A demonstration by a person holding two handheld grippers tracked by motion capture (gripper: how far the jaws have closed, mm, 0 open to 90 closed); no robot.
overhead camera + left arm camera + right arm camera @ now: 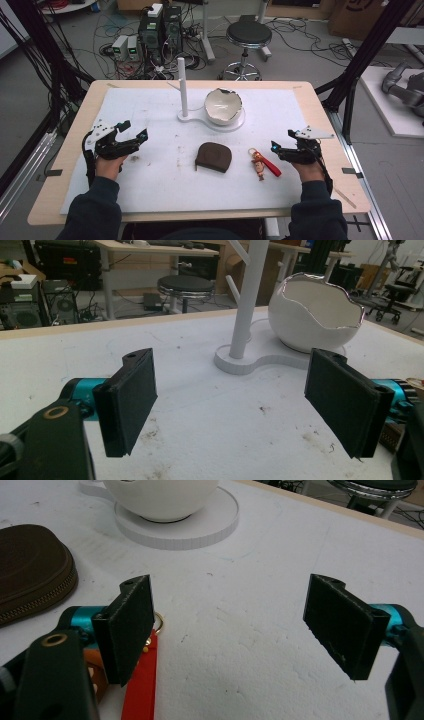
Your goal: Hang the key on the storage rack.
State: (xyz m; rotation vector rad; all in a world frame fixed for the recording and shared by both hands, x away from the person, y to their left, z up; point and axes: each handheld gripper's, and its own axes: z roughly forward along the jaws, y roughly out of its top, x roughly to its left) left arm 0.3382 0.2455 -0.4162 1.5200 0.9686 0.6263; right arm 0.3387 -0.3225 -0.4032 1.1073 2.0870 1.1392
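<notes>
A brown zip pouch [213, 156] lies mid-table, and the right gripper view shows the pouch [30, 570] at far left. To its right lies a keychain [262, 164] with a small figure and a red strap [142, 680]. A white eggshell-shaped bowl [223, 106] sits on a white stand base beside an upright pole [183, 87]. My left gripper [135, 128] rests open at the left, facing the pole [247, 300] and bowl [315, 315]; between its jaws [231, 385] is bare mat. My right gripper [281, 140] is open just right of the keychain, its left jaw over the strap [227, 610].
A white mat [150, 180] covers most of the wooden table [320, 107]. Beyond the far edge stand a black stool [248, 35] and computer boxes [160, 30] among cables. Black frame posts rise at both sides.
</notes>
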